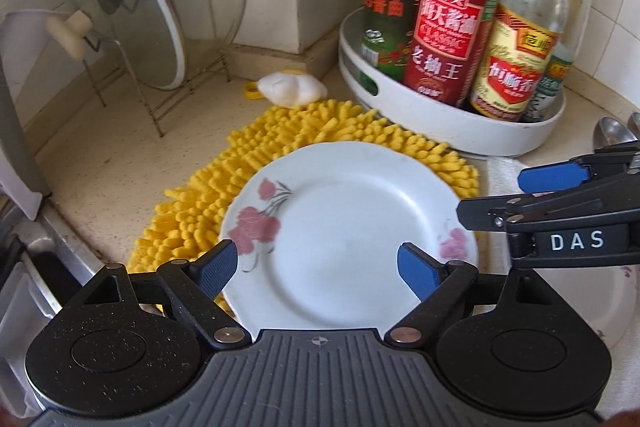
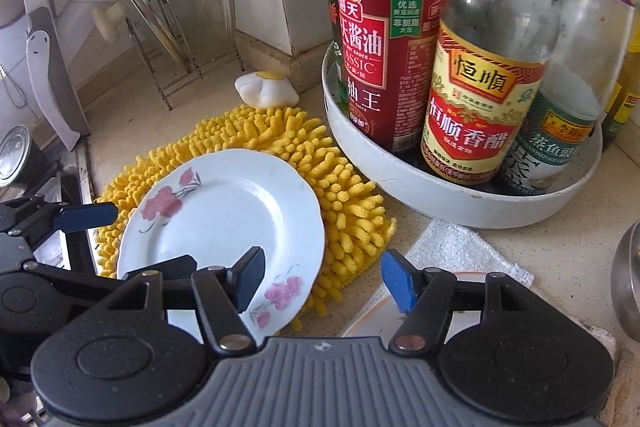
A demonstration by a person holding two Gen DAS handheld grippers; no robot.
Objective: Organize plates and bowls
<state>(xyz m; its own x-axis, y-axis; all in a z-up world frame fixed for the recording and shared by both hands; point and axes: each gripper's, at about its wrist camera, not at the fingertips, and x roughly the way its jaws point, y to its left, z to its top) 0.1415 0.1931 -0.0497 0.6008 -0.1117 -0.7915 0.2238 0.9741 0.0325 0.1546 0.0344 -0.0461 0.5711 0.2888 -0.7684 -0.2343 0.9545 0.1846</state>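
While the floral plate (image 1: 344, 227) lies flat at frame centre, partly on the yellow mat (image 1: 240, 163), nothing grips it. Left gripper (image 1: 320, 267) hangs over it, jaws spread and empty; right gripper (image 2: 324, 279) likewise spread, empty. Mat probably cushions the plate.

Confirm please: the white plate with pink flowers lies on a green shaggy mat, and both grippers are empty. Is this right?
Not quite. The shaggy mat under the white plate is yellow, not green; the right wrist view shows it clearly, and the left wrist view agrees. The rest holds: the left gripper and the right gripper are both open with nothing between their pads.
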